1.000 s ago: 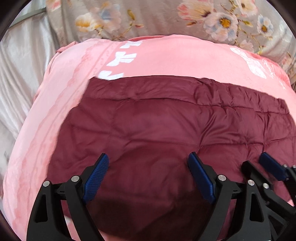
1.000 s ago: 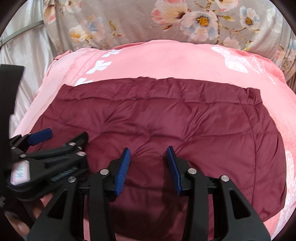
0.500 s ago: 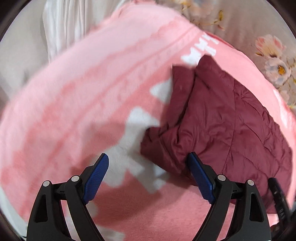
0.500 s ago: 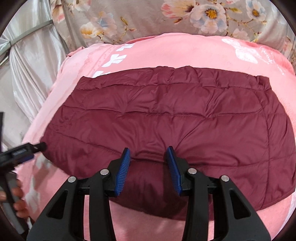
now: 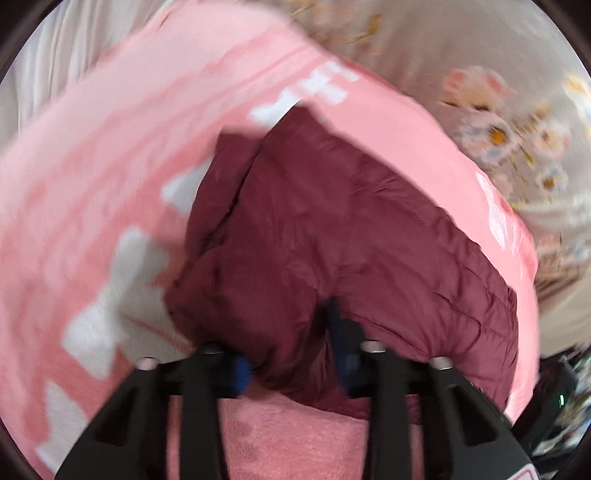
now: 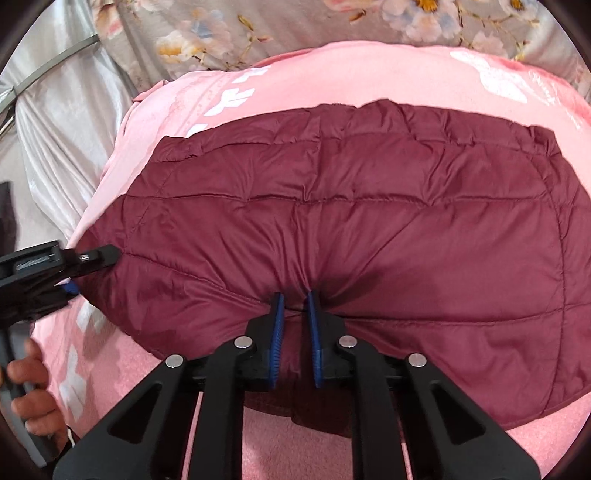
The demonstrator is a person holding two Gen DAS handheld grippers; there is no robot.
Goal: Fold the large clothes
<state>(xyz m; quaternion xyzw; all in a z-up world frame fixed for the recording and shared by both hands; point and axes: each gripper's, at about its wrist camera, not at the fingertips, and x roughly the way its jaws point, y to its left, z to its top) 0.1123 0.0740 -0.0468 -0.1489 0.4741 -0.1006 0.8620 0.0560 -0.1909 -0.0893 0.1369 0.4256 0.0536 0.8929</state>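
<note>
Gripping is the step in hand: both tools are taking hold of the near hem of the maroon quilted jacket [image 6: 369, 221], which lies flat on the pink blanket [image 6: 369, 74] covering the bed. The right gripper [image 6: 295, 314] has its jaws closing, pads pinching a ridge of the jacket's near edge at about its middle. The left gripper [image 5: 291, 354] is likewise closing with the jacket's left near corner bunched between its fingers; that view is blurred, so firmness of hold is unconfirmed. The jacket's long axis runs left to right across the right wrist view, one long edge toward the floral bedding [image 6: 295, 22], the other toward the person. Judged next: lift both holds together and carry the near edge over toward the far edge, keeping them level so the fold lands square.
</note>
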